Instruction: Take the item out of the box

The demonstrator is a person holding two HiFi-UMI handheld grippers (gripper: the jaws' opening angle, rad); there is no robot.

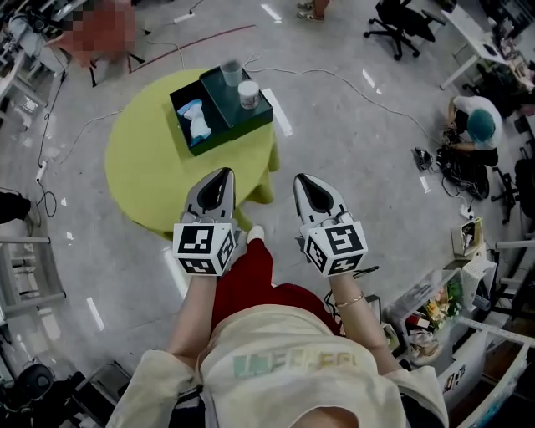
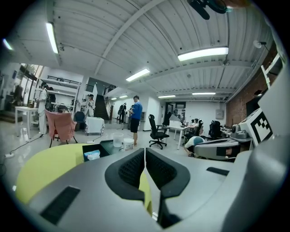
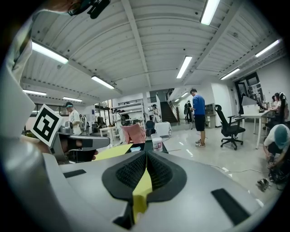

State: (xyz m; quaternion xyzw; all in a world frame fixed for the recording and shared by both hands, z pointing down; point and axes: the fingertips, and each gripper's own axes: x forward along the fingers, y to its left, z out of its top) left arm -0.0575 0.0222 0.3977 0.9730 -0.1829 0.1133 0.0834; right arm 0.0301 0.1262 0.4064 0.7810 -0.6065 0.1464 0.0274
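Note:
A dark green box sits on the far side of a round yellow-green table. Its open left compartment holds a white and blue item. A clear cup and a white jar stand on the box's closed right part. My left gripper and right gripper are side by side, short of the box and near the table's edge. Both are shut and empty. The left gripper view shows the box and item beyond the shut left gripper. The right gripper points toward the jar.
Cables run across the floor around the table. A person crouches at the right beside black gear. Office chairs stand at the back, and a cluttered shelf is at my right. A person in a blue shirt stands beyond the table.

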